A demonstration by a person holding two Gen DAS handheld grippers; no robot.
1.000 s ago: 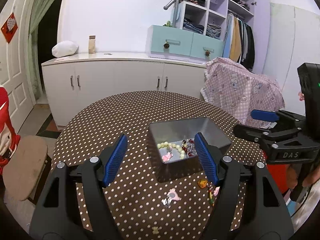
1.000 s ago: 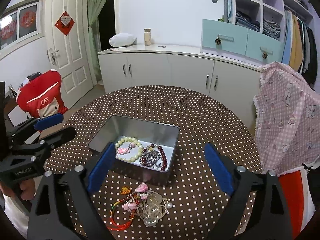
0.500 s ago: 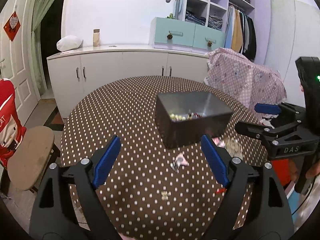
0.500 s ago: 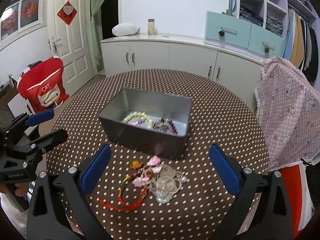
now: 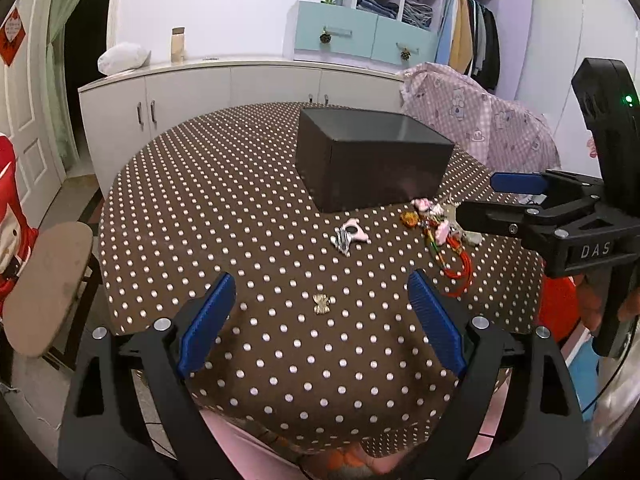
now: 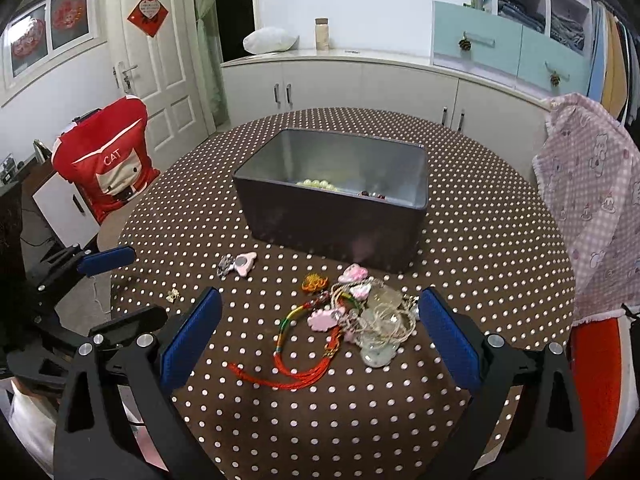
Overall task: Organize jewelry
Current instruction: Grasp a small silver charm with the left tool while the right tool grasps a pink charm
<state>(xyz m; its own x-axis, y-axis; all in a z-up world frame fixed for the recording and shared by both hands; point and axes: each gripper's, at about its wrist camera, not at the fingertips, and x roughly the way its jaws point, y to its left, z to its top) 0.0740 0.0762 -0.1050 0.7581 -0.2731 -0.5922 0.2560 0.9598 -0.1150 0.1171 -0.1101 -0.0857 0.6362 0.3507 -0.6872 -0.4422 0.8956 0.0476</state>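
Right wrist view is showing you the jewelry pile (image 6: 360,316) lying near the counter's (image 6: 480,240) near edge, just before the tin box (image 6: 332,216) sitting mid-counter. Your right gripper (image 6: 320,336) is hovering over the pile, jaws apart and empty; your left gripper (image 5: 320,312) is hovering likewise, jaws apart.

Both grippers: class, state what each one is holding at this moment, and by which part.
Nothing is held. The left gripper and right gripper are both open and empty, above the jewelry pile and small gold charm lying on the table.
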